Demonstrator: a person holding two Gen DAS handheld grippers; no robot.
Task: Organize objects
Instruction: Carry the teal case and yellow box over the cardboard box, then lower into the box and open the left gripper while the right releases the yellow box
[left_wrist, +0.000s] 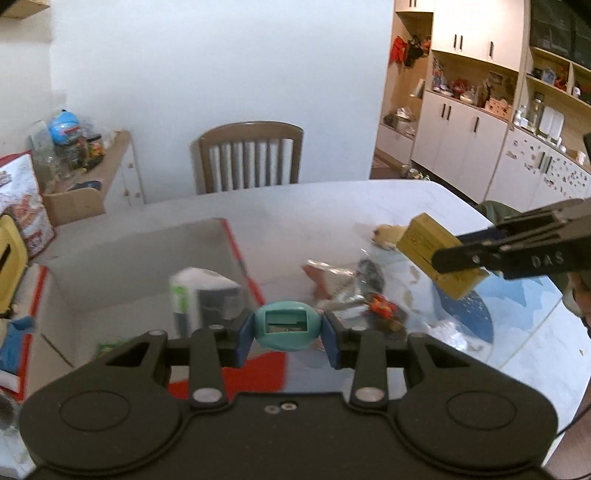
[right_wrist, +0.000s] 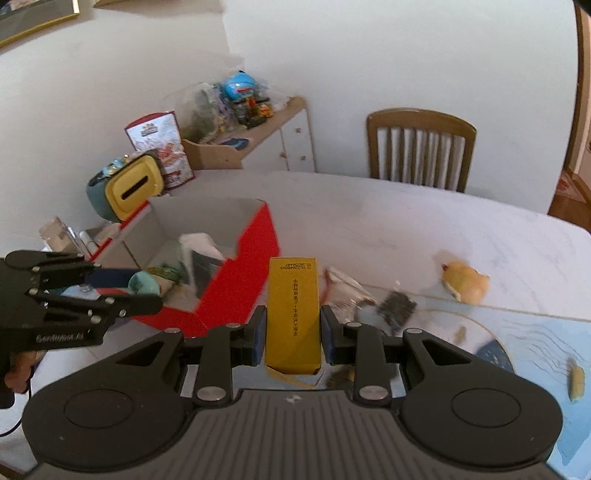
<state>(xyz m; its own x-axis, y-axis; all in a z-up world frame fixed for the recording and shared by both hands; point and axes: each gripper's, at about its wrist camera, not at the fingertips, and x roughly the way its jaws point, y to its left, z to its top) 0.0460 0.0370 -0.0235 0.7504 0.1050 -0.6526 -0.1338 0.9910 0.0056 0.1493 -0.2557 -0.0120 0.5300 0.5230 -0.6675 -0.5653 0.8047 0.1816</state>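
Observation:
My left gripper (left_wrist: 287, 326) is shut on a small teal oval object (left_wrist: 287, 324) with a rectangular window, held above the near rim of the red cardboard box (left_wrist: 236, 247). From the right wrist view the left gripper (right_wrist: 142, 290) hovers over the box (right_wrist: 240, 280) with the teal object (right_wrist: 143, 283) at its tip. My right gripper (right_wrist: 293, 328) is shut on a tall yellow box (right_wrist: 293, 314) with printed text, held in the air to the right of the red box. The yellow box (left_wrist: 439, 254) also shows at right in the left wrist view.
Inside the red box stand a white-and-grey pack (left_wrist: 203, 295) and a green packet (right_wrist: 166, 271). Loose wrappers and small toys (left_wrist: 369, 295) lie on the white table (right_wrist: 388, 214), with a plush toy (right_wrist: 465, 282) farther right. A yellow container (right_wrist: 129, 188), a chair (left_wrist: 251, 157) and a cluttered side shelf stand behind.

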